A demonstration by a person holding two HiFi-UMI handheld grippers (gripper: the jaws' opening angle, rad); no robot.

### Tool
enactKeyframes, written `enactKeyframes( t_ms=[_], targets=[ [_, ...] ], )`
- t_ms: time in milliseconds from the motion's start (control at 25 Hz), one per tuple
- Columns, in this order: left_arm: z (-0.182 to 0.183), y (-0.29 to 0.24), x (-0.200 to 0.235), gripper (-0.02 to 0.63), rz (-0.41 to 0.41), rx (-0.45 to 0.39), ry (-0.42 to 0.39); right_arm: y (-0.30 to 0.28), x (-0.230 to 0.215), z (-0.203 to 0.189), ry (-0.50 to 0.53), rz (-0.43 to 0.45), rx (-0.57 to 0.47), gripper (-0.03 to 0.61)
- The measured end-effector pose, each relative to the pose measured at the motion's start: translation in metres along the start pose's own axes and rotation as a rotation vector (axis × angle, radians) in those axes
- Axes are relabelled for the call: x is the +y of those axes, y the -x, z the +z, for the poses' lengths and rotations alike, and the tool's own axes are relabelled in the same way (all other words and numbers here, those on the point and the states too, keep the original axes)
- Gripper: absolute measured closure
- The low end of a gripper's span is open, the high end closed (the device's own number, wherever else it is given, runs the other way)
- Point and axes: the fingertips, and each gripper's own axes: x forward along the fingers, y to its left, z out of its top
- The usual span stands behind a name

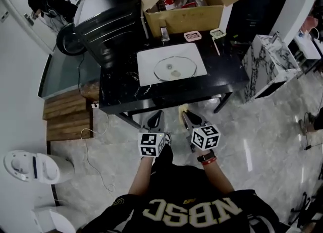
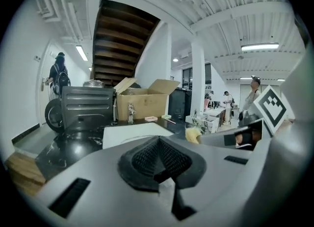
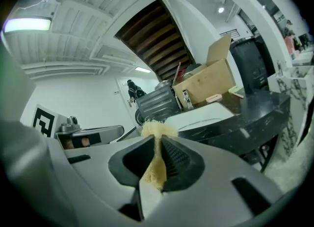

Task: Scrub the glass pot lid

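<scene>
The glass pot lid (image 1: 174,68) lies flat on a white mat (image 1: 146,70) on the black table (image 1: 121,96). Both grippers hang side by side in front of the table's near edge, short of the lid. My left gripper (image 1: 157,116) (image 2: 158,141) is shut with nothing between its pads. My right gripper (image 1: 186,116) (image 3: 157,145) is shut on a yellow scrub pad (image 3: 155,131), whose frayed top sticks out past the jaws; the scrub pad (image 2: 193,135) also shows in the left gripper view. The mat (image 3: 206,115) lies ahead on the table.
An open cardboard box (image 1: 186,5) stands at the table's back, with a pink brush (image 1: 192,36) and a green brush (image 1: 218,34) in front of it. A dark ribbed case (image 1: 108,20) sits back left. A marble-patterned block (image 1: 267,63) stands to the right, wooden steps (image 1: 68,118) to the left.
</scene>
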Motion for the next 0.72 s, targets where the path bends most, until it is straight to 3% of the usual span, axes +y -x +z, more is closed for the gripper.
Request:
enactKeyframes(
  t_ms=[200,360,600,720],
  targets=[
    [0.045,-0.075,0.058,0.601,-0.032,-0.030,-0.003,-0.079,-0.001,0.055,-0.027,0.052,-0.038,0.528],
    [0.068,-0.121,0.092,0.601,-0.082,-0.036,0.010,-0.131,-0.016,0.085,-0.030,0.024,-0.056,0.528],
    [0.045,-0.164,0.123,0.600,-0.162,0.047,0.065,-0.176,-0.040,0.100,-0.043,-0.041,-0.041,0.528],
    [0.033,-0.183,0.135,0.600,-0.162,0.088,0.093,-0.190,-0.057,0.113,-0.039,-0.066,-0.043,0.528]
  ],
)
